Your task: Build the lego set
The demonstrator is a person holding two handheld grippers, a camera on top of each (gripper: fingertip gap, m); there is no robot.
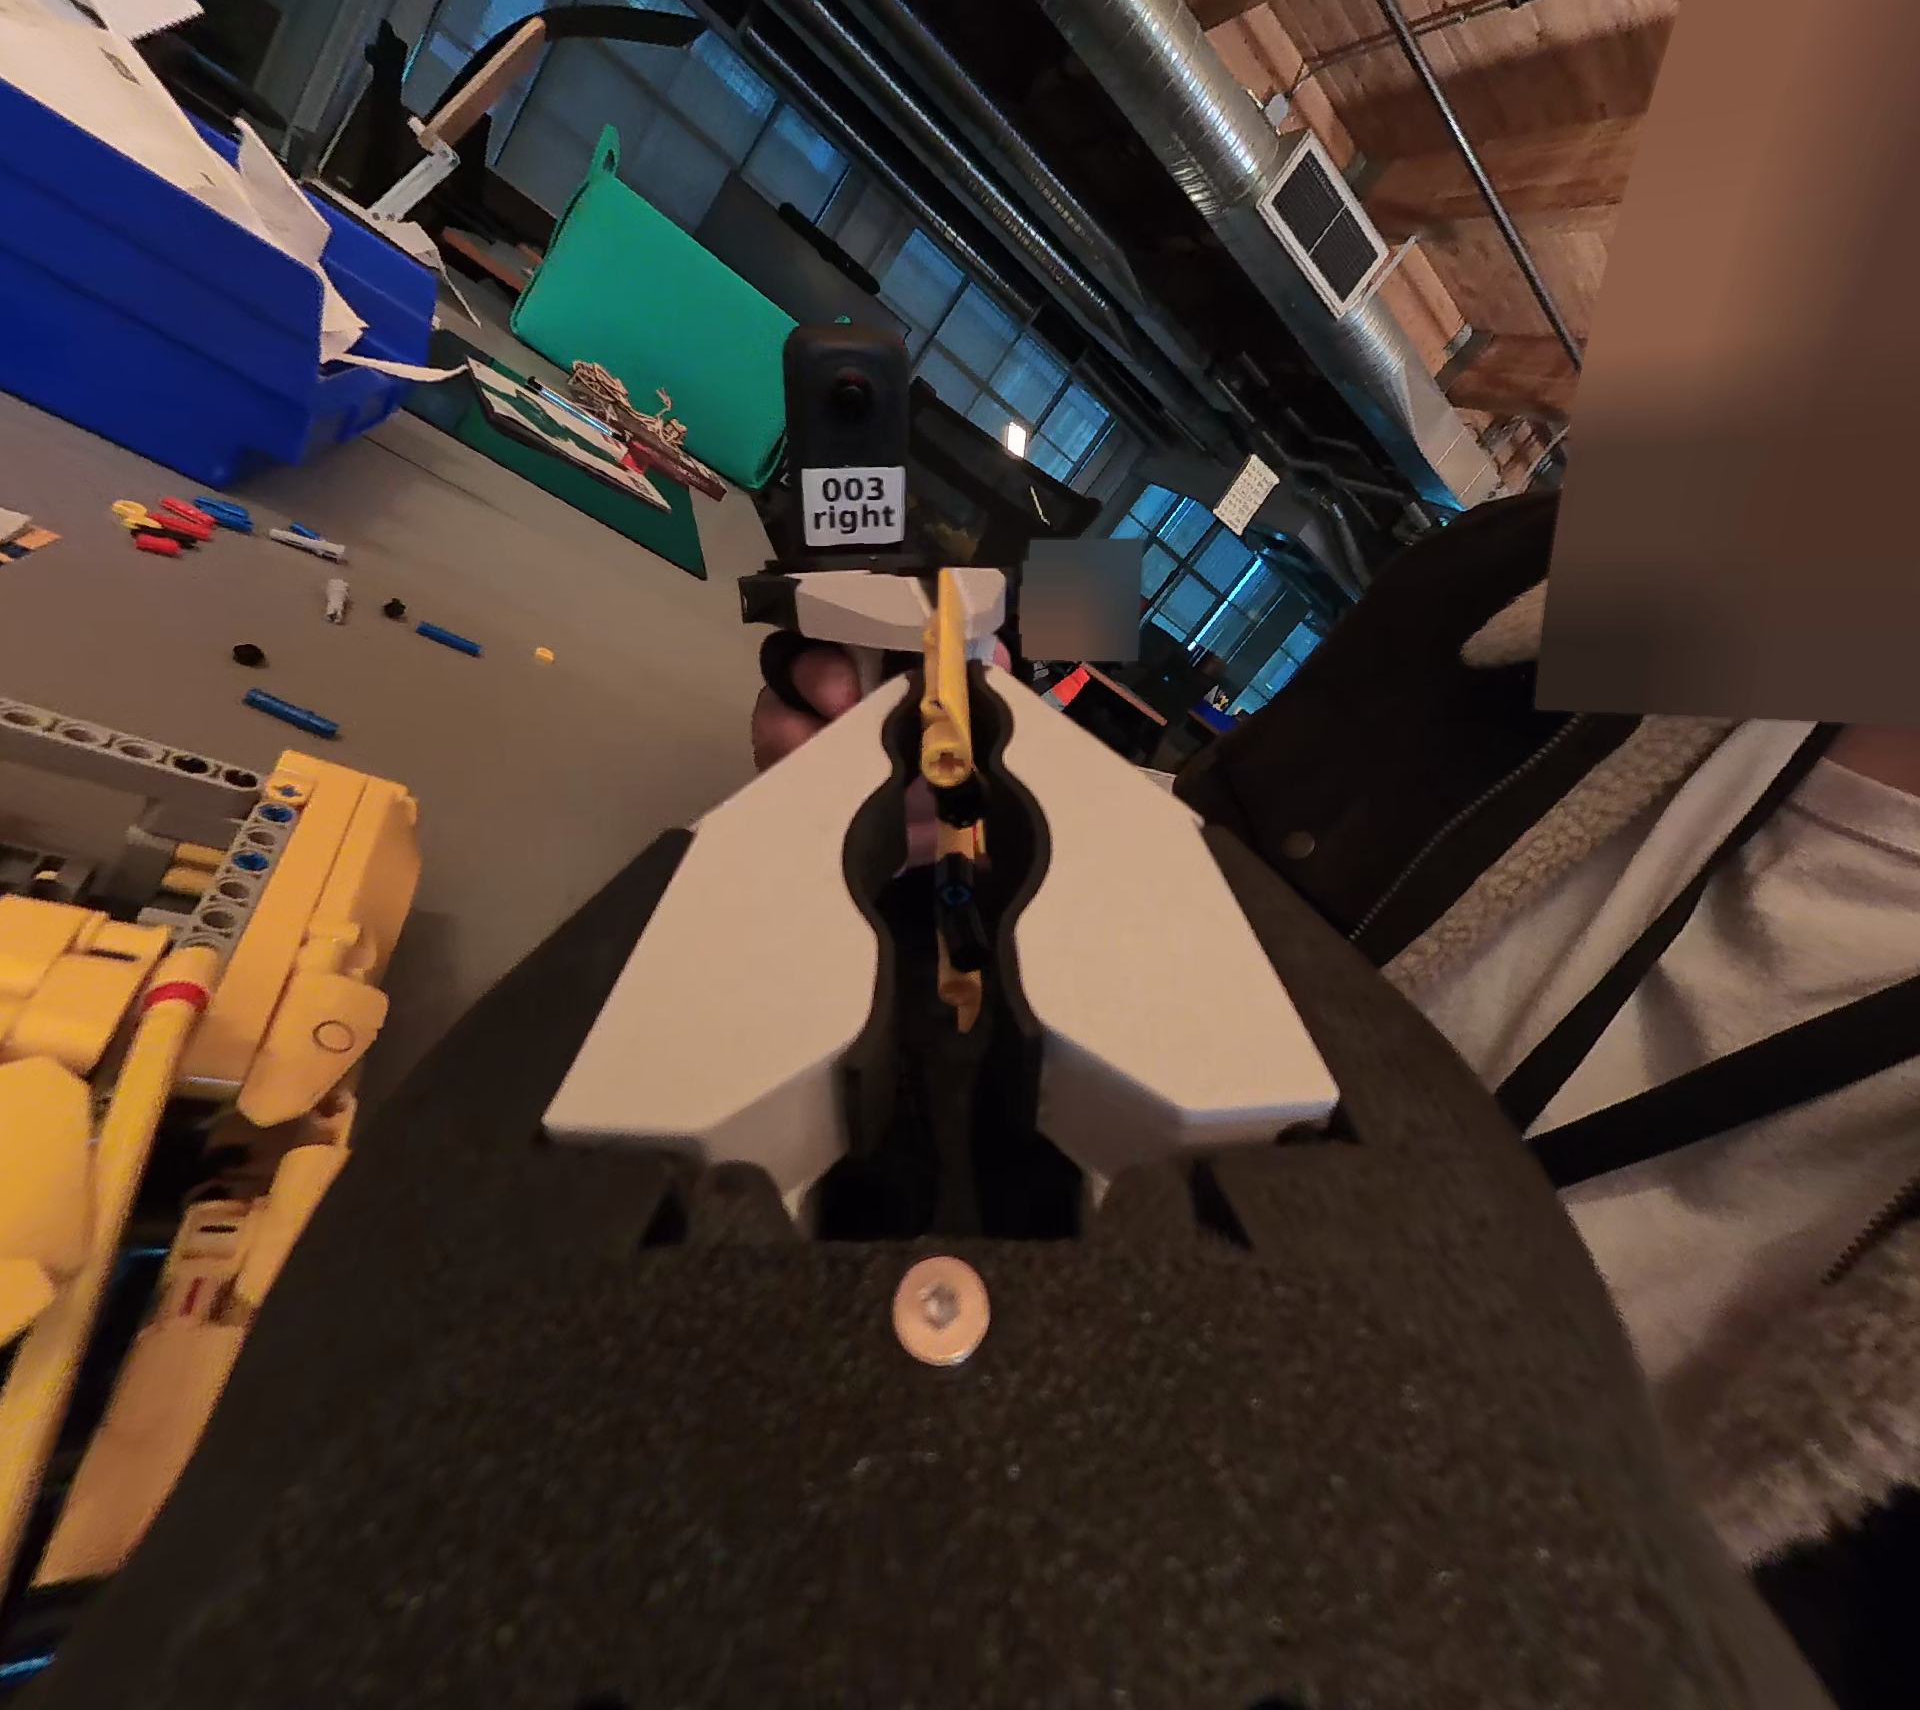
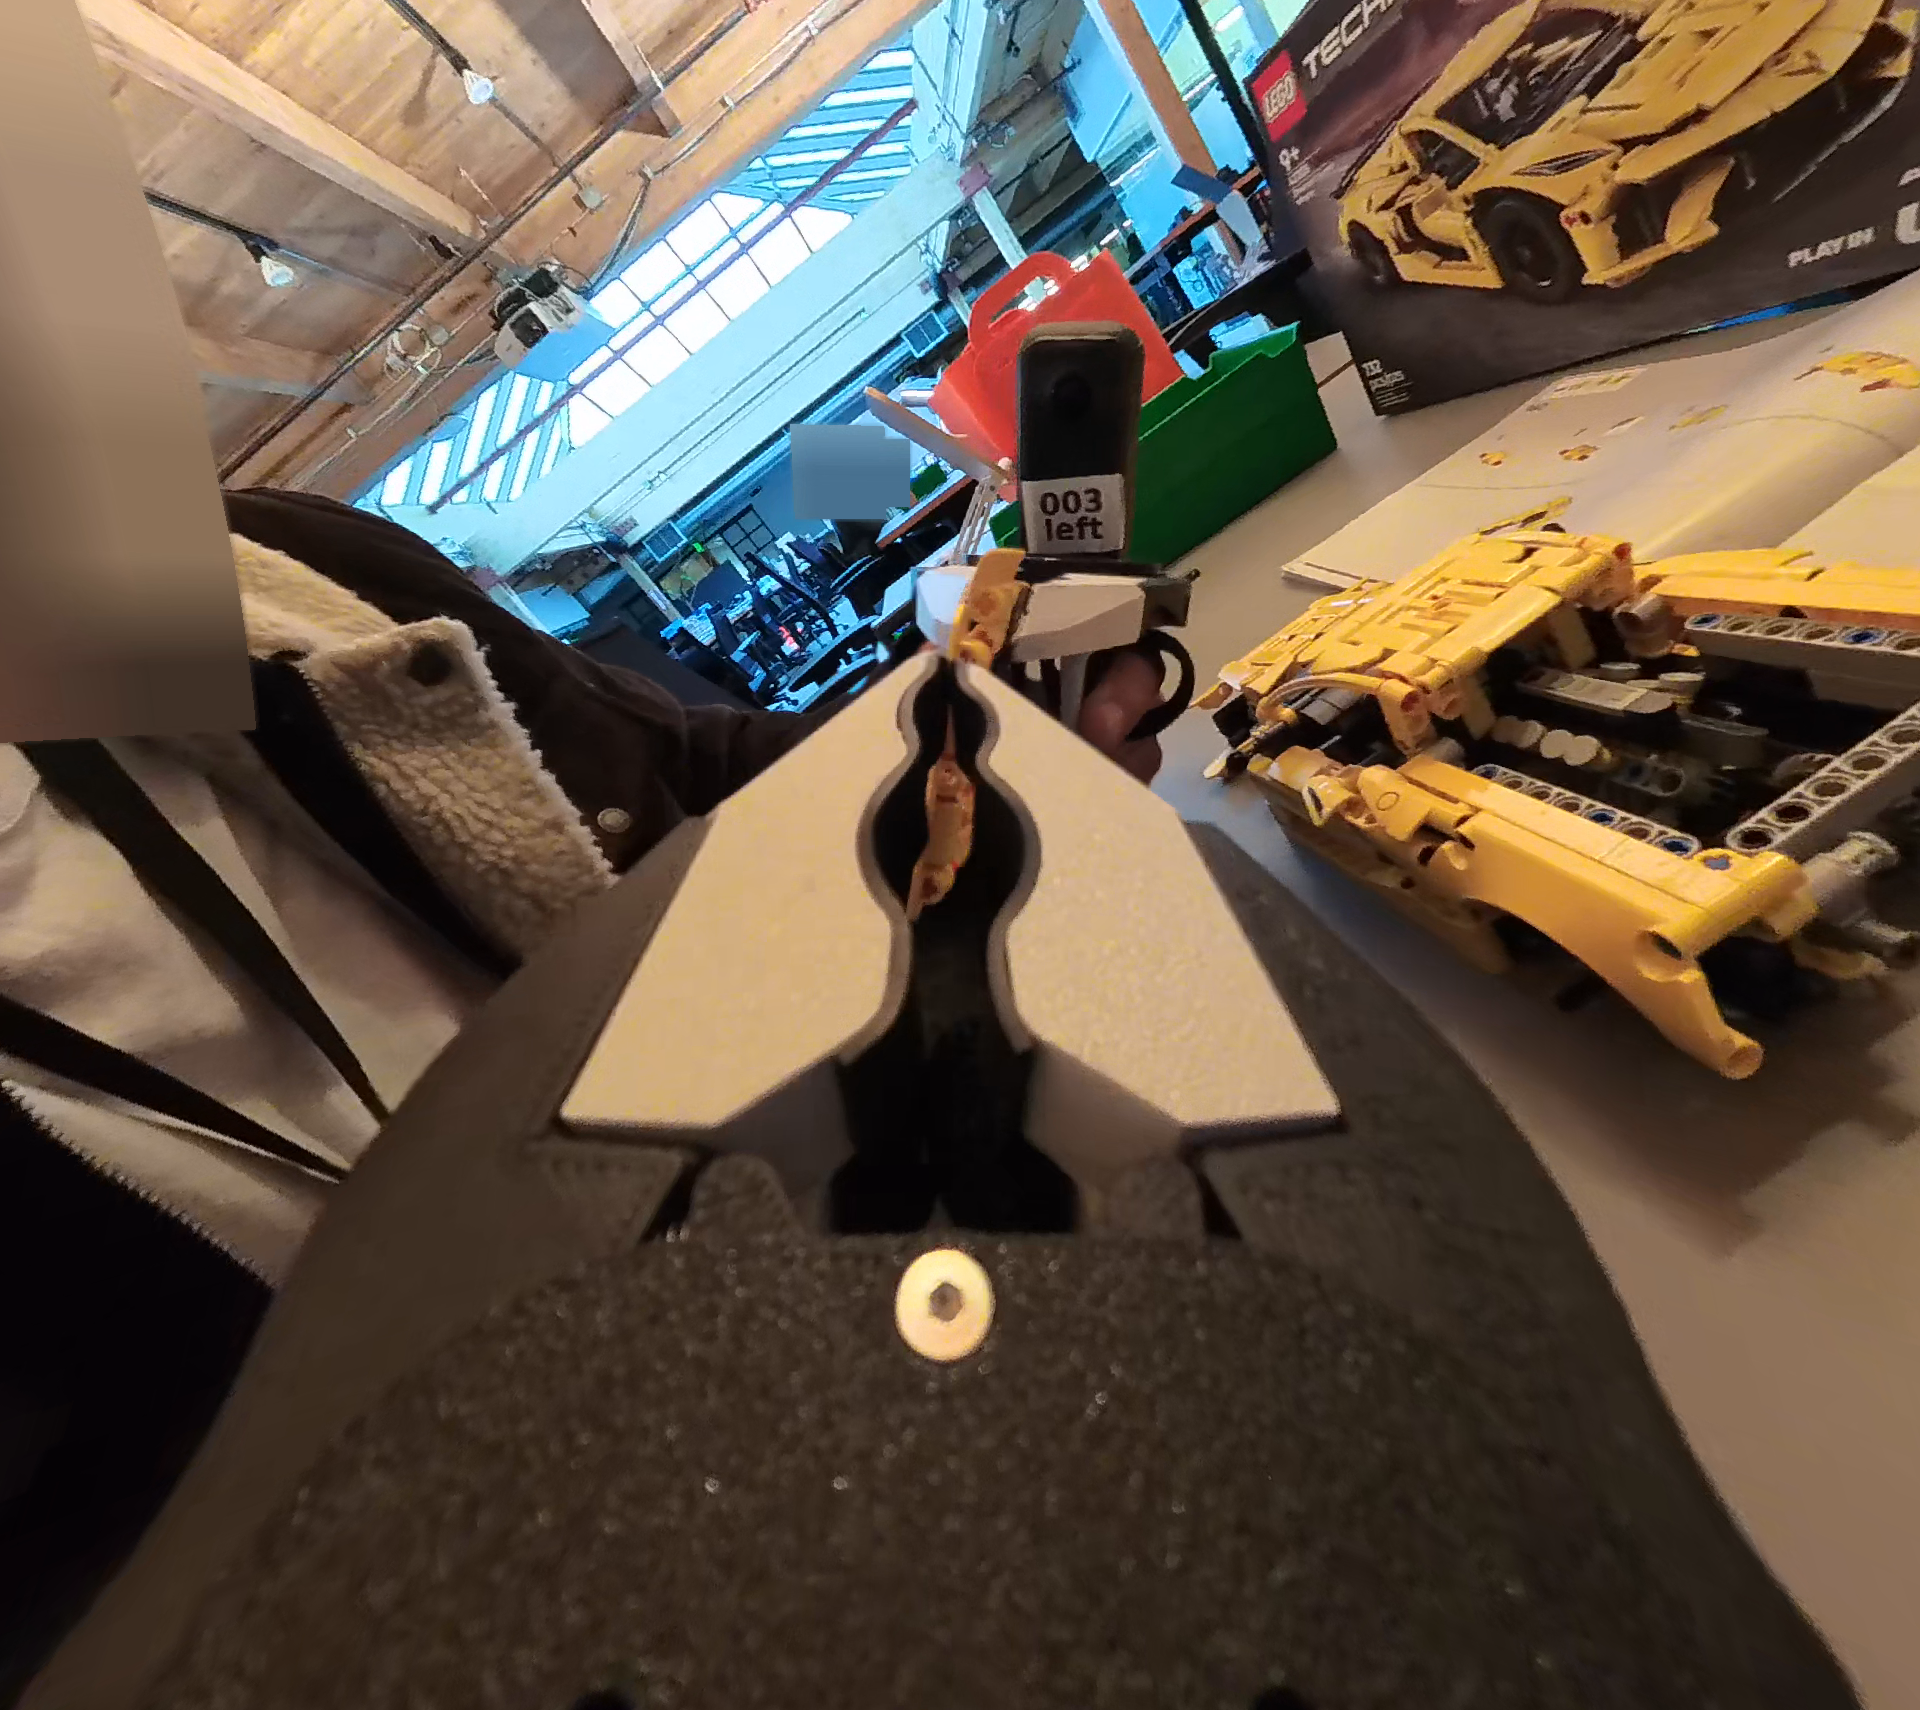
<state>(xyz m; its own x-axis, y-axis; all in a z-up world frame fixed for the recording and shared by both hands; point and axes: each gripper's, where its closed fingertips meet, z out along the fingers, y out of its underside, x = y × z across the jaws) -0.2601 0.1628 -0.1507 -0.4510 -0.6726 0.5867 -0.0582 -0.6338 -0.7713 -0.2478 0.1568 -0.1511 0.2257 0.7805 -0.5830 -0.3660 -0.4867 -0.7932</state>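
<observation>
A thin yellow Lego beam (image 1: 943,704) with black pins on it is held in the air between my two grippers, which face each other tip to tip. My left gripper (image 1: 940,686) is shut on it, and the beam runs back between its white fingers. My right gripper (image 2: 945,665) is shut on the same yellow piece (image 2: 943,813). The right gripper also shows in the left wrist view (image 1: 940,611), and the left gripper in the right wrist view (image 2: 975,621). The partly built yellow car (image 2: 1507,777) lies on the table, low left in the left wrist view (image 1: 208,985).
Loose red, blue and black Lego parts (image 1: 177,517) are scattered on the grey table (image 1: 540,725). A blue bin (image 1: 156,289) and a green bag (image 1: 644,341) stand behind. The set's box (image 2: 1610,102), an open booklet (image 2: 1662,455) and a green bin (image 2: 1226,445) sit beyond the car. A person's torso is close by. Left and right tips are no more than a few centimetres apart.
</observation>
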